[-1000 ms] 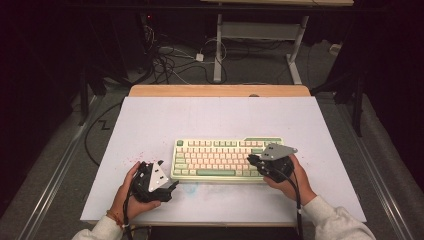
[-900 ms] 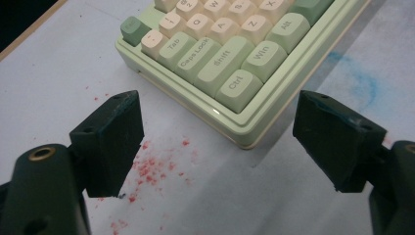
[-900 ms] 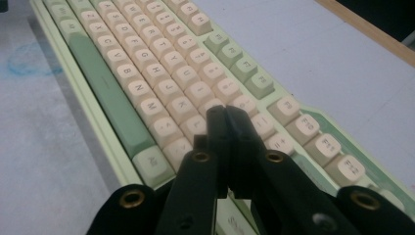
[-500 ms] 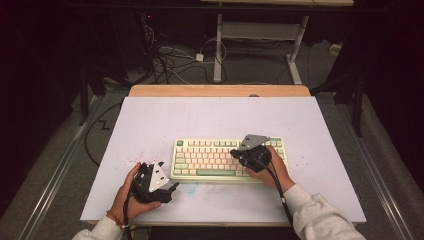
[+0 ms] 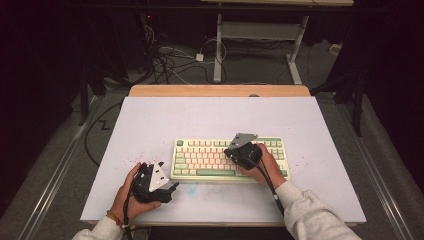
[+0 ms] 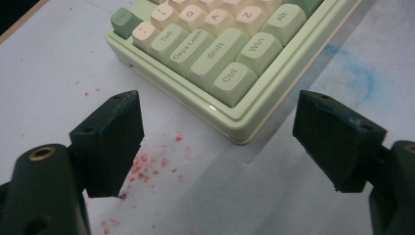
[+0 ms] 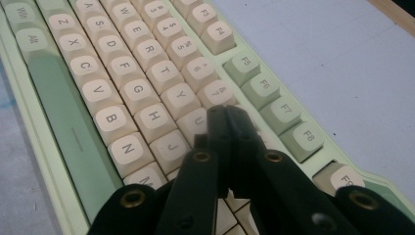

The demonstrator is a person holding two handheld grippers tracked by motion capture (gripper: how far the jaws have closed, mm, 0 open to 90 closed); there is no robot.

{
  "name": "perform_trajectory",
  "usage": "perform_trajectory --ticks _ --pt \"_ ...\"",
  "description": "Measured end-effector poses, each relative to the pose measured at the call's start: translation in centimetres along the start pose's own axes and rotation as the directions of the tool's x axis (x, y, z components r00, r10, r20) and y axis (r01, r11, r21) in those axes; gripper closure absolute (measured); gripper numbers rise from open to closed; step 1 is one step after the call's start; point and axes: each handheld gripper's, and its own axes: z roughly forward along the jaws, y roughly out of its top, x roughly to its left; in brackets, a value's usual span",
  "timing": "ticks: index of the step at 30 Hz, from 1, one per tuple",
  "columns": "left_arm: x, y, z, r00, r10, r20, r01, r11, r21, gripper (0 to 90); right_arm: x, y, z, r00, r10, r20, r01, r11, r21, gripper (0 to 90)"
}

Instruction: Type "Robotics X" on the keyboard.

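Right tool [image 7: 226, 117] is clenched tight, jaws pressed together with nothing between them, tips poised over the keyboard [image 7: 122, 98] right around the U and I keys at centre frame. From the high view that right tool [image 5: 236, 148] sits over the keyboard [image 5: 200, 160] near the middle of the white counter [image 5: 210, 115], hand resting on the lower right keys. Over to the left tool [image 6: 218, 142]: released, jaws standing wide apart, empty, hanging over the counter [image 6: 58, 68] just off the keyboard's Ctrl corner [image 6: 230, 78]. Red specks [image 6: 147, 164] dot the surface lower left, a blue smudge [image 6: 357, 73] at upper right.
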Motion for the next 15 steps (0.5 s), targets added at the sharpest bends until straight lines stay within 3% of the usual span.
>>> perform_trajectory --ticks 3,7,15 --pt "-0.02 -0.02 0.07 1.0000 0.002 0.003 -0.002 1.0000 0.007 17.7 0.08 0.01 0.03 1.0000 -0.008 0.002 0.008 1.000 -0.001 90.0" --pt "-0.04 0.03 0.13 1.0000 0.002 0.009 -0.002 1.0000 0.009 17.7 0.18 0.09 0.13 0.9999 -0.011 -0.004 0.011 0.999 0.036 90.0" --pt "0.01 0.03 0.20 0.9999 -0.005 0.012 0.005 0.9999 0.012 17.8 -0.03 0.08 -0.76 0.9999 0.011 -0.004 -0.011 1.000 -0.011 89.4"
